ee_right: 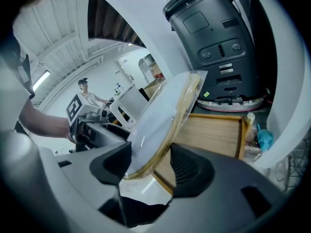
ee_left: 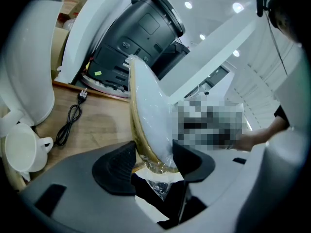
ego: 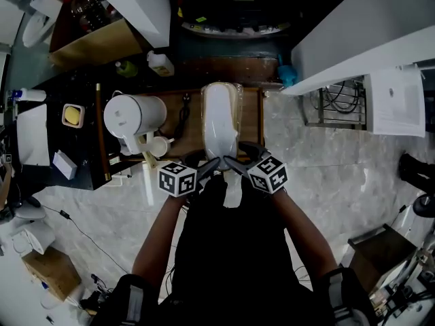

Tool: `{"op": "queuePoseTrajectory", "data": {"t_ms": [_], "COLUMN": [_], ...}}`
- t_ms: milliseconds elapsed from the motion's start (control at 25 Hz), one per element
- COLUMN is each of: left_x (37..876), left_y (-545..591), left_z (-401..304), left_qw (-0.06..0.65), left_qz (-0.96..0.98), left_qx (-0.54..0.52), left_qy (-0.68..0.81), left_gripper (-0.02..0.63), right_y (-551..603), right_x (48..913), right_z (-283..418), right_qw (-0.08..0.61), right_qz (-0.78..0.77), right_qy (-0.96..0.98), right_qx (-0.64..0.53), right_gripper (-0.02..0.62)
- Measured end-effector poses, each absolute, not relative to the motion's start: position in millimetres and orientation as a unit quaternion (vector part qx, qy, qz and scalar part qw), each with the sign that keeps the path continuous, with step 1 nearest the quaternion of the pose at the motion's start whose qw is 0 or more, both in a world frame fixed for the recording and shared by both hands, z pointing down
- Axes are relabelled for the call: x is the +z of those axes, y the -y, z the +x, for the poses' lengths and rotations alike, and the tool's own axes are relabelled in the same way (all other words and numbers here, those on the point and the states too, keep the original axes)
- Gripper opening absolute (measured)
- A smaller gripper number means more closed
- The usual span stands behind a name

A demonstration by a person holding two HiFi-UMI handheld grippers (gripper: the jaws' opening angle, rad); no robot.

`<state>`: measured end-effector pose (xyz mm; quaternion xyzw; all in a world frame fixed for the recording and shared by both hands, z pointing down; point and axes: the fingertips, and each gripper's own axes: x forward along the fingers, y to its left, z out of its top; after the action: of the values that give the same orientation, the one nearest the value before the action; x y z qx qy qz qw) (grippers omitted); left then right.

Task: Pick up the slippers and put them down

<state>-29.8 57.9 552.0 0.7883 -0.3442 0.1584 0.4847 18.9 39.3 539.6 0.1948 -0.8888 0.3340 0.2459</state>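
Note:
A pair of white slippers with tan soles, wrapped in clear plastic, hangs lengthwise over the wooden table. Both grippers hold its near end. My left gripper is shut on the slippers from the left, the pack standing on edge between its black pads. From the right, my right gripper clamps the same heel end of the slippers. In the right gripper view its left pad lies against the white side. The plastic bag's tail hangs below the jaws.
On the table's left stand a white jug and a white cup, with a black power cord beside them. A black machine stands behind the table. A white bottle sits further back. Marble floor lies to the right.

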Motion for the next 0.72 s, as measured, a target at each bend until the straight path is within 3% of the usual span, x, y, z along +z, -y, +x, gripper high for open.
{"op": "queuePoseTrajectory", "data": {"t_ms": [720], "left_x": [507.5], "left_y": [-82.5], "left_z": [-35.3], "left_qw": [0.437], "left_qz": [0.815], "left_qx": [0.161], "left_qy": [0.346], "left_gripper": [0.241], "right_y": [-65.4], "right_x": [496.9], "right_z": [13.9], "right_qw": [0.227], "right_qz": [0.212], "right_qy": [0.903], "right_qx": [0.298], "right_gripper": [0.253]}}
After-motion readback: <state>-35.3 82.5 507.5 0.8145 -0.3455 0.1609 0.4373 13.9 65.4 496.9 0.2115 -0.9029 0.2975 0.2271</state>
